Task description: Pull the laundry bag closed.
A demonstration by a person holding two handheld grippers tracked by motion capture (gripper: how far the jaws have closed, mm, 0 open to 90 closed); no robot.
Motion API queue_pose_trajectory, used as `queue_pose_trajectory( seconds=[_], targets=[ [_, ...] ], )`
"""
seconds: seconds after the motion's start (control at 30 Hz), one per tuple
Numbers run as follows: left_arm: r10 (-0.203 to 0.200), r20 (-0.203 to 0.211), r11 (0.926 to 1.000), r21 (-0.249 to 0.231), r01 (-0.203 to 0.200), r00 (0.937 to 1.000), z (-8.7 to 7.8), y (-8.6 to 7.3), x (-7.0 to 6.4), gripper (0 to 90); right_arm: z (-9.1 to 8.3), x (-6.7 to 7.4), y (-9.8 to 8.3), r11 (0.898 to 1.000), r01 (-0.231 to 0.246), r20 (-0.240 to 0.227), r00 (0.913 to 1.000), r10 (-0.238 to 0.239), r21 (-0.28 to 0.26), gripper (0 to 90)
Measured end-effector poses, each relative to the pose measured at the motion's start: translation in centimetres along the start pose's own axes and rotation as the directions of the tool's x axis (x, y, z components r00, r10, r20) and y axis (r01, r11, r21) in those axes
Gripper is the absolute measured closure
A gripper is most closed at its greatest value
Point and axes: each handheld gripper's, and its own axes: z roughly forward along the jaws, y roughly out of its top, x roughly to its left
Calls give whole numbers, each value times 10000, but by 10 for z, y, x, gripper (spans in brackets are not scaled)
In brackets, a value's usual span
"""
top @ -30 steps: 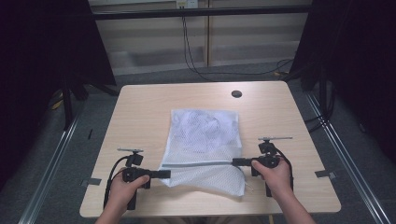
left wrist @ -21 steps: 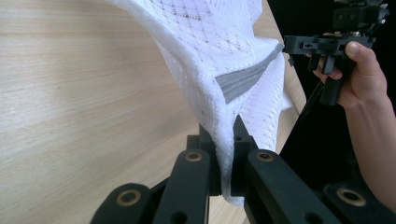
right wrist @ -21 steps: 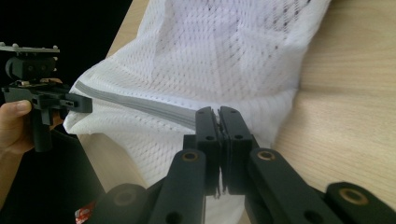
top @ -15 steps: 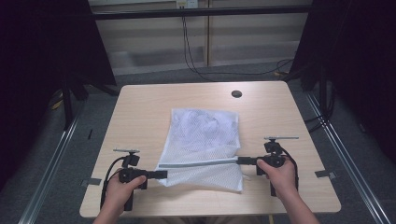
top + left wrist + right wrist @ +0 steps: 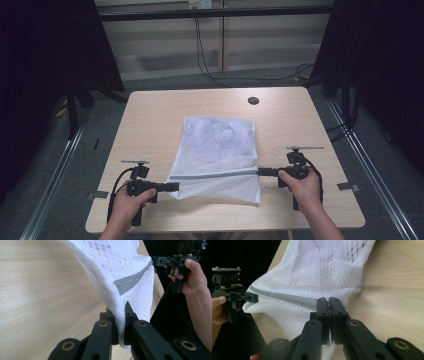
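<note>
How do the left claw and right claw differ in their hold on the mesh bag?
The left claw pinches the mesh bag at its left edge, below the grey zipper strip; the right claw grips at the strip's right end. In the high view the left claw sits nearer the table's front edge than the right. Both are shut on the bag, stretched between them.

Mesh bag (image 5: 216, 152) on table (image 5: 150, 120), between grippers

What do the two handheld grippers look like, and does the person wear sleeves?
Both the left gripper and the right gripper are matt black, with flat linkage arms joined by brass-coloured rivets and blocky jaws. A thin grey plate sits on a short post atop each, and a black cable loops from each. The forearms are bare, with no sleeves visible.
</note>
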Motion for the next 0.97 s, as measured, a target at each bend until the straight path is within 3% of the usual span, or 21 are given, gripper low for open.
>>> queue_pose_trajectory(
  seconds=[0.03,0.1,0.17,0.2,0.27,0.33,0.47,0.63,0.83,0.97],
  targets=[
    [-22,88,9999,149,21,10000,1,0,-1,809,0,0,0,10000,76,56,10000,-75,-51,871],
    [352,0,9993,89,-352,9994,1,0,-3,744,0,1,0,9995,302,280,9992,-299,-118,864],
    [395,-48,9992,-82,-395,9992,1,0,-4,618,-1,0,0,9988,414,352,9986,-405,-266,817],
    [618,-224,9981,-71,-620,9978,1,0,-4,561,-1,1,0,9986,403,363,9986,-391,-337,781],
    [1238,-699,9921,-131,-1250,9898,-1,1,-4,440,-1,1,0,9974,514,422,9979,-493,-512,741],
    [1302,-789,9905,-344,-1333,9883,-3,3,-4,368,-1,1,0,9960,586,551,9970,-550,-676,658],
    [1788,-1397,9804,-583,-1883,9739,-8,5,-2,223,-1,0,1,9868,1140,731,9917,-1060,-1147,495],
    [2104,-1919,9715,-681,-2269,9586,-11,6,0,186,1,0,2,9764,1736,1038,9815,-1608,-1285,356],
    [2232,-2420,9644,-859,-2500,9442,-13,7,1,173,1,-1,4,9676,2156,1352,9708,-1979,-1314,295],
    [2389,-3073,9576,-830,-2760,9212,-14,7,5,163,2,-2,5,9633,2406,1554,9628,-2212,-1192,251]
  ],
)
